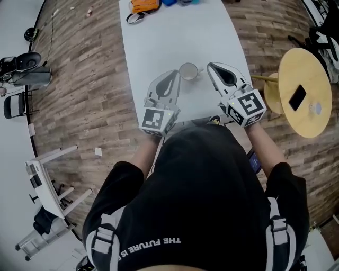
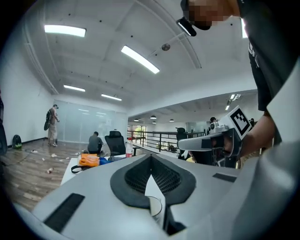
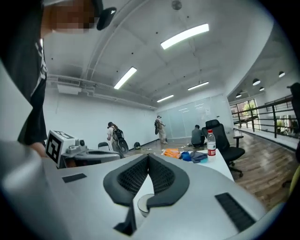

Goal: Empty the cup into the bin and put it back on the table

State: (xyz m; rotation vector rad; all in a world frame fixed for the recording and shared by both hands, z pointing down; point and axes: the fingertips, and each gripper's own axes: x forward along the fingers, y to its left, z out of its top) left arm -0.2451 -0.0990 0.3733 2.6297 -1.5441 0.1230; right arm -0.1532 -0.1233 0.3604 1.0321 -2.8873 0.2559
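Observation:
A small white cup (image 1: 188,71) stands upright on the long white table (image 1: 159,42), just past the tips of both grippers and between them. My left gripper (image 1: 174,73) rests to the cup's left with its jaws shut and nothing between them. To the cup's right, my right gripper (image 1: 210,65) is also shut and empty. In the left gripper view the cup's rim (image 2: 155,206) shows through the gap below the closed pads (image 2: 140,176). The right gripper view shows the cup (image 3: 142,205) the same way, beneath its closed pads (image 3: 161,177).
An orange bundle (image 1: 144,5) and blue items lie at the table's far end, next to a water bottle (image 3: 211,143). A round wooden side table (image 1: 304,90) carrying a phone (image 1: 297,97) stands to the right. A white rack (image 1: 45,185) lies on the floor at the left. People stand far off.

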